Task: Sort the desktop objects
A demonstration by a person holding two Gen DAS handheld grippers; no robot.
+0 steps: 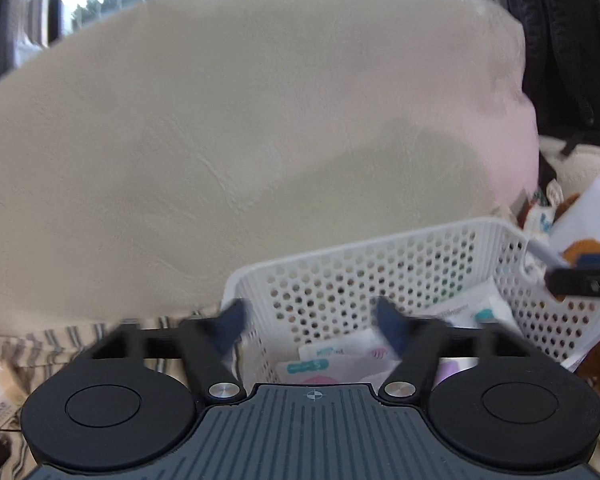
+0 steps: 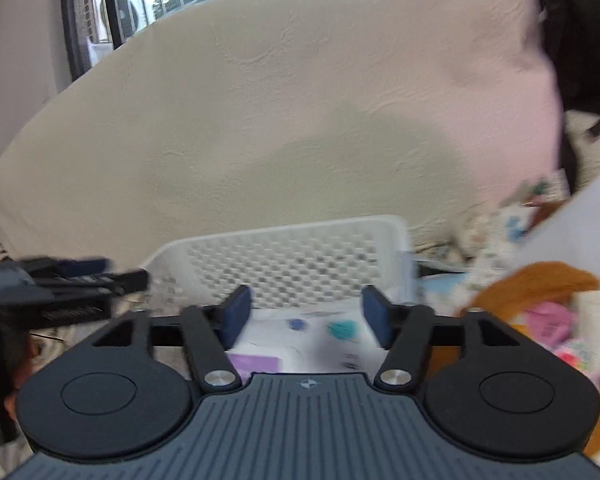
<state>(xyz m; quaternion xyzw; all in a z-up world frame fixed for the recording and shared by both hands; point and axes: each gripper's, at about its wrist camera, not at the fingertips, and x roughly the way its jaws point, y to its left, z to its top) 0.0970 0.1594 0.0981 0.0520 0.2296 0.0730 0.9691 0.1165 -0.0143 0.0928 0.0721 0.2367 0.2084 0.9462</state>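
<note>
A white perforated basket (image 1: 380,242) stands in front of me, with several flat white packets (image 1: 340,354) printed in teal and pink lying inside. My left gripper (image 1: 312,326) hangs open over the basket's near left corner, nothing between its blue pads. In the right wrist view the basket (image 2: 284,236) appears again, blurred. My right gripper (image 2: 307,314) is open above white packets (image 2: 320,336), and its pads touch none of them. The left gripper (image 2: 80,276) shows at that view's left edge. The right gripper (image 1: 576,278) pokes in by the basket's right rim.
A big beige cushion (image 1: 240,128) rises right behind the basket. A black backpack (image 1: 564,52) sits at the back right. A brown plush toy (image 2: 536,280), white paper (image 2: 580,232) and small colourful items crowd the right side. Striped cloth (image 1: 60,340) covers the surface on the left.
</note>
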